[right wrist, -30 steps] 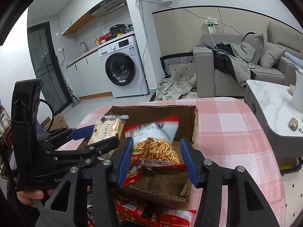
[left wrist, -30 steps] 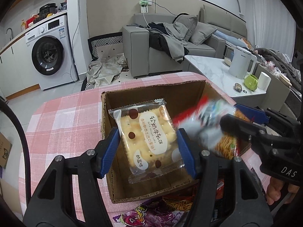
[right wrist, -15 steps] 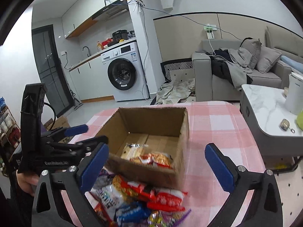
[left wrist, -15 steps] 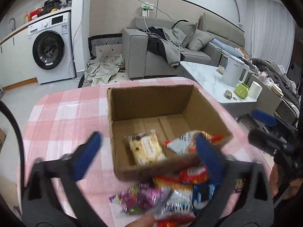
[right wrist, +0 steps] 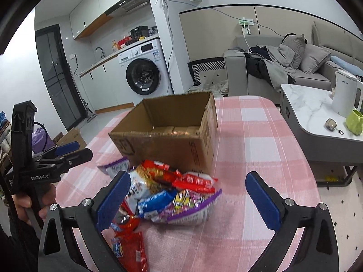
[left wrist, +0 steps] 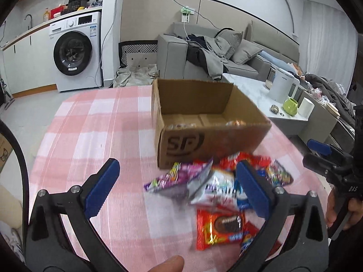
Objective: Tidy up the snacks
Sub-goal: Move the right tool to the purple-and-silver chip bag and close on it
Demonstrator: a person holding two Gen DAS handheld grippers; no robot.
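Observation:
An open cardboard box (left wrist: 204, 145) stands on the pink checked tablecloth (left wrist: 95, 131), also in the right wrist view (right wrist: 168, 145). A little of the snacks inside shows over its front wall. A pile of snack packets (left wrist: 215, 185) lies in front of the box, among them a purple packet (left wrist: 179, 179) and a red biscuit packet (left wrist: 220, 226). The pile also shows in the right wrist view (right wrist: 168, 192). My left gripper (left wrist: 179, 181) is open and empty above the pile. My right gripper (right wrist: 188, 195) is open and empty above the pile's right side.
A marble side table (right wrist: 317, 113) with a white kettle (right wrist: 344, 95) and a green cup (right wrist: 355, 122) stands right of the table. A grey sofa (left wrist: 204, 54) and a washing machine (left wrist: 74, 52) are behind. The table's edge curves at left and right.
Both grippers let go of their packets into the box, opened wide and pulled back and down. They now hang over the pile in front of the box.

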